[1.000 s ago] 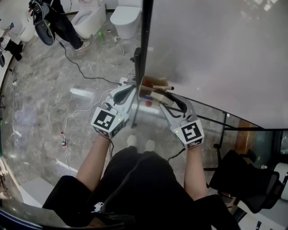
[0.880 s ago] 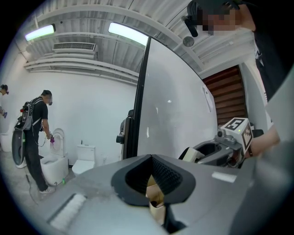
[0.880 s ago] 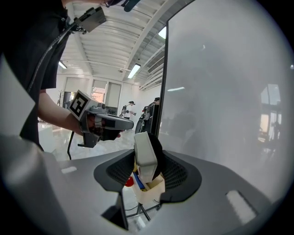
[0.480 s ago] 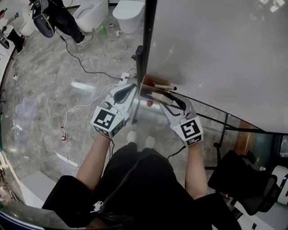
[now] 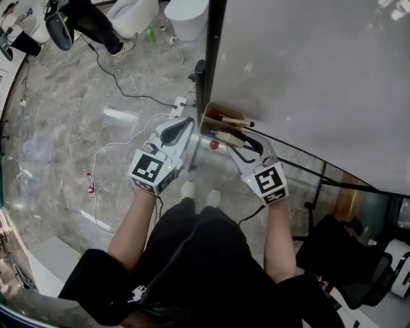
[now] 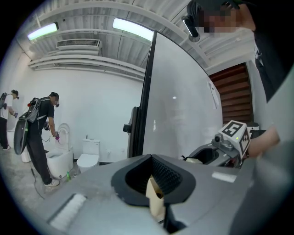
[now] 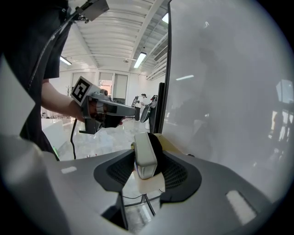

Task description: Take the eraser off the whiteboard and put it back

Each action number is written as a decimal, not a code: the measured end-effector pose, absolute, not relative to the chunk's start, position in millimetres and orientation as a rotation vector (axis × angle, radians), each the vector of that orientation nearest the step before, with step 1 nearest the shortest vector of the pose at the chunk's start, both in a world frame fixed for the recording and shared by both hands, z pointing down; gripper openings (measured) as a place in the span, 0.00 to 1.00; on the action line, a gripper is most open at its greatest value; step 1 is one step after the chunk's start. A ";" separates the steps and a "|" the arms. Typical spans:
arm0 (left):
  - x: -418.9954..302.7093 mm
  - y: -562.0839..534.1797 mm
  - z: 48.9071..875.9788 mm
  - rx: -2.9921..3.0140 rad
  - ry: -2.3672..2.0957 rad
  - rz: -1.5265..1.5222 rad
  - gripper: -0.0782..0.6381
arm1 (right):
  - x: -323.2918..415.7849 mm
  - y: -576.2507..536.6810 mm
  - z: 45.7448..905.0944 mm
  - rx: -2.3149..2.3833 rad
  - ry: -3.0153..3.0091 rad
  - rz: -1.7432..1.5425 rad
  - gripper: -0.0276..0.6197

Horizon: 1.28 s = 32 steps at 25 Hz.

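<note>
The eraser, grey-topped with black felt underneath, sits upright between the jaws of my right gripper, which is shut on it. In the head view the right gripper holds the eraser just below the whiteboard, at the brown tray with markers. My left gripper hovers left of the tray beside the board's black post, its jaws together with nothing between them. From the left gripper view the right gripper shows ahead by the whiteboard.
A black frame post edges the board on its left. White cables lie on the marble floor, toilets stand at the back, and a black chair is at lower right. Two people stand far left.
My right gripper has sunk slightly with the eraser, closer to the tray. The left gripper has stayed where it was.
</note>
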<state>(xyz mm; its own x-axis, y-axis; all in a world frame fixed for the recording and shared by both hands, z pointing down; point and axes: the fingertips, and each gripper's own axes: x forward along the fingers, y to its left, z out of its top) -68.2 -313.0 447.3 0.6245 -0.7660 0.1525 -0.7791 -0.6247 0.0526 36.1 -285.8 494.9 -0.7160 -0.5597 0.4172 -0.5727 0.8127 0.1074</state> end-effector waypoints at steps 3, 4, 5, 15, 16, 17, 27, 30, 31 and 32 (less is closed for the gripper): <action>-69.3 -312.6 449.3 2.721 -1.309 0.180 0.11 | 34.2 -287.0 498.8 0.829 -2.545 0.028 0.33; -69.4 -312.7 449.9 2.719 -1.311 0.181 0.11 | 33.6 -287.3 500.2 0.823 -2.540 0.025 0.33; -69.4 -312.7 450.3 2.716 -1.312 0.181 0.11 | 33.3 -287.5 501.6 0.818 -2.534 0.022 0.33; -70.2 -313.0 453.7 2.702 -1.320 0.182 0.11 | 31.6 -289.3 510.4 0.817 -2.490 -0.016 0.35; -70.2 -313.1 453.5 2.701 -1.321 0.181 0.11 | 31.7 -289.2 510.7 0.820 -2.488 -0.017 0.35; -70.2 -313.0 453.2 2.702 -1.321 0.180 0.11 | 31.9 -289.3 511.0 0.823 -2.487 -0.019 0.35; -70.3 -309.6 448.4 2.714 -1.318 0.175 0.11 | 35.7 -287.6 508.2 0.844 -2.470 -0.034 0.41; -69.0 -311.0 445.8 2.721 -1.311 0.165 0.11 | 35.3 -286.1 505.9 0.843 -2.475 -0.035 0.42; -68.4 -311.4 445.3 2.724 -1.308 0.162 0.11 | 35.3 -285.7 505.2 0.846 -2.477 -0.035 0.42; -67.8 -311.5 444.7 2.727 -1.305 0.160 0.11 | 35.3 -285.4 504.5 0.851 -2.478 -0.036 0.42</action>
<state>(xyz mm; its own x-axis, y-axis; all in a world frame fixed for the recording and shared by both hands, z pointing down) -67.8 -311.5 444.7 0.6241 -0.7680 0.1437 -0.7800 -0.6232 0.0572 35.3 -285.4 504.5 -0.6704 -0.5803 0.4623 -0.5666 0.8028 0.1860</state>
